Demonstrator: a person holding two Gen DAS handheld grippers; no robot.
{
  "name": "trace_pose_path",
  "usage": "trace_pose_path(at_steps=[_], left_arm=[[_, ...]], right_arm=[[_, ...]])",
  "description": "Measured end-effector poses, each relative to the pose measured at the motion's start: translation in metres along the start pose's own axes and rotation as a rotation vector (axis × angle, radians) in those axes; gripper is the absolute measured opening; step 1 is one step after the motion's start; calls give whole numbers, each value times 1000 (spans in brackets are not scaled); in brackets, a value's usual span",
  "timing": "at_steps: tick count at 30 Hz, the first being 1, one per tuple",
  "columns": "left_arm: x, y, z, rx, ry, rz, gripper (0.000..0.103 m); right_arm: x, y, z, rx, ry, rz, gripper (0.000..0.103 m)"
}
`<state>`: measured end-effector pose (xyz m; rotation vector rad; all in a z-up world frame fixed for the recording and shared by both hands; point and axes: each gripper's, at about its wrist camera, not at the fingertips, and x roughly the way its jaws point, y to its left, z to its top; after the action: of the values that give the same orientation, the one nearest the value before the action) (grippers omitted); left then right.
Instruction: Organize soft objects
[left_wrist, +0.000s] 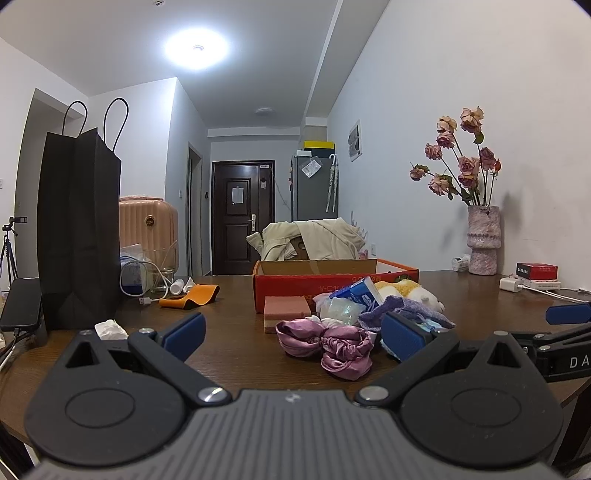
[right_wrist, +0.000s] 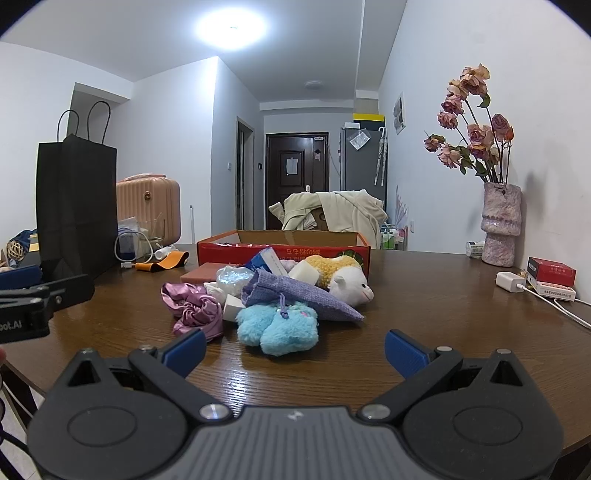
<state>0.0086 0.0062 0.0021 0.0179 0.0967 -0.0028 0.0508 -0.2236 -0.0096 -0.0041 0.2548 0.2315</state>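
Note:
A pile of soft things lies on the wooden table (right_wrist: 424, 306) in front of a red cardboard box (right_wrist: 284, 247). It holds a pink satin scrunchie (right_wrist: 194, 306), a blue fluffy toy (right_wrist: 279, 326), a purple drawstring pouch (right_wrist: 295, 291), a yellow-and-white plush (right_wrist: 340, 275), a pink sponge (left_wrist: 286, 308) and a tissue pack (left_wrist: 356, 291). My left gripper (left_wrist: 293, 334) is open and empty, just before the scrunchie (left_wrist: 325, 345). My right gripper (right_wrist: 295, 349) is open and empty, just before the blue toy.
A black paper bag (left_wrist: 79, 229) stands at the left with a phone (left_wrist: 22, 304), cables and an orange strap (left_wrist: 194, 295) nearby. A vase of dried roses (right_wrist: 500, 229), a charger (right_wrist: 509, 282) and small boxes (right_wrist: 552, 277) sit at the right.

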Motion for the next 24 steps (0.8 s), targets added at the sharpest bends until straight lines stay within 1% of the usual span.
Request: trace_pose_path(at_steps=[5,8,12,14,17,21,24], left_arm=[[3,1,1,-4,6,-9,103],[10,5,7,-21,-4,-9,103],[33,10,20,-49,12,13,103],[50,12,27,-80,46,12,103],[69,5,34,-99,72,-21,103],[91,-15,43,-54,71,-65,103],[118,-29,55,-55,110,-127,103]], right_arm=[[2,4,2,-18,0,16,103],[4,4,7,-23,-18,22,103],[18,-8,18,29,-36,14,103],[29,-14,24,43,-34,-3,103],[46,-24,34,44,-23,-28,103],[70,-51,51,102,-6,-28,103],[95,-72,65,121,20,-29,103]])
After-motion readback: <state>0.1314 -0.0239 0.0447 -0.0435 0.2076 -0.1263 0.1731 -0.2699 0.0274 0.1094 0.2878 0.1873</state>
